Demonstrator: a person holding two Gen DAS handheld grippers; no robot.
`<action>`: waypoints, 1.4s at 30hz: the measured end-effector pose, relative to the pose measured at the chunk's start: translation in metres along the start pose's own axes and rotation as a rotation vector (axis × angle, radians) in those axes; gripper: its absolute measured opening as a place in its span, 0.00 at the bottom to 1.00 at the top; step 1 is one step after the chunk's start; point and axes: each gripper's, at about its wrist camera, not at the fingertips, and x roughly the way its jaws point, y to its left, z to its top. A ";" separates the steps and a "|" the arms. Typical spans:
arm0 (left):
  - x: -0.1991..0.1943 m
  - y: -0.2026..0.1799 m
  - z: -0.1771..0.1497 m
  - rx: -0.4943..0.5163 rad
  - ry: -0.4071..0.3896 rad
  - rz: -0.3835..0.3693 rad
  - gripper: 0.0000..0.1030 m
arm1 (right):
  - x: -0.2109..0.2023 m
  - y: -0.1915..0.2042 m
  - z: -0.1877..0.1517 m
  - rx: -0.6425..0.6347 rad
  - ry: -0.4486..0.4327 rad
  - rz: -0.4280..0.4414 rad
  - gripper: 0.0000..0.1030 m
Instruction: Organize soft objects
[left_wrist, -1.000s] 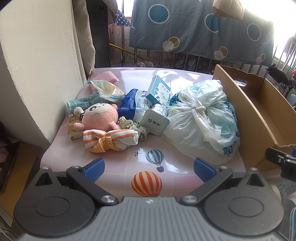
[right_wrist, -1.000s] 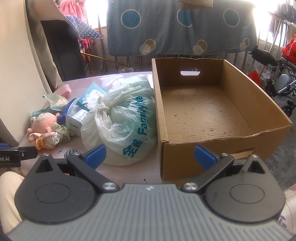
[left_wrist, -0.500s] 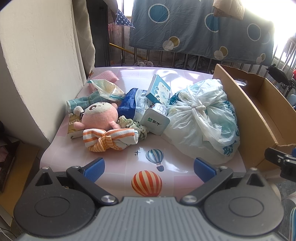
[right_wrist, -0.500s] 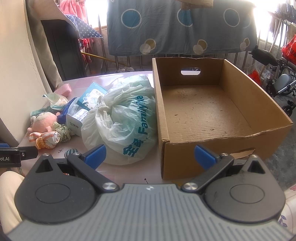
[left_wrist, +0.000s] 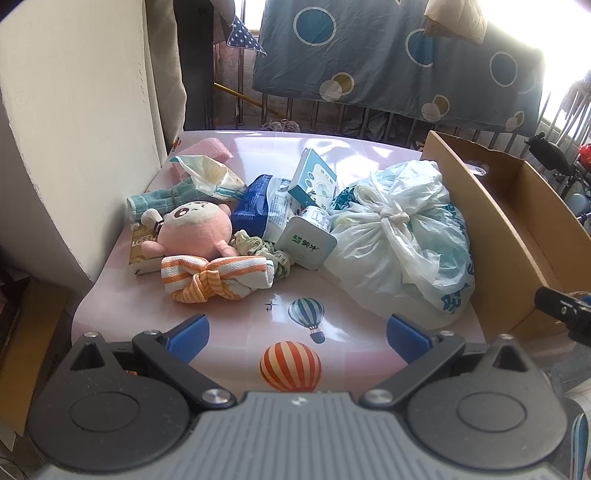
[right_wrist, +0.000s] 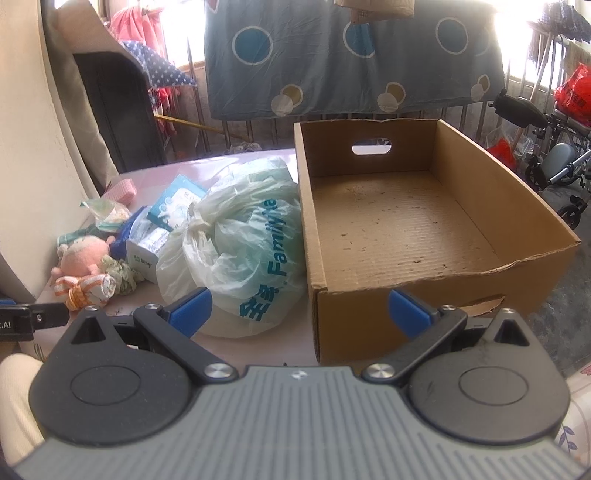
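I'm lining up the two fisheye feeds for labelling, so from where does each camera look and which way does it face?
Left wrist: on the left gripper, jaws open, low at the table's near edge, facing the pink plush and striped cloth bundle; the right gripper's tip shows at right.
Right wrist: on the right gripper, jaws open, facing the empty cardboard box; a pale sleeve shows at lower left.
Shared: the tied plastic bag, plush and box.

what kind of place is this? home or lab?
Likely a home balcony or sunroom: a blue circle-print bedsheet hangs over metal railings, and a pink balloon-print table holds household clutter.
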 end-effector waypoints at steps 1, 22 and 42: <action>0.000 0.002 0.001 -0.002 -0.003 -0.008 1.00 | -0.001 -0.001 0.002 0.007 -0.010 0.001 0.99; 0.082 0.044 0.141 0.148 -0.152 -0.007 0.90 | 0.173 0.068 0.199 0.148 0.137 0.525 0.92; 0.257 0.010 0.186 0.144 0.179 -0.109 0.42 | 0.427 0.114 0.176 0.384 0.762 0.501 0.63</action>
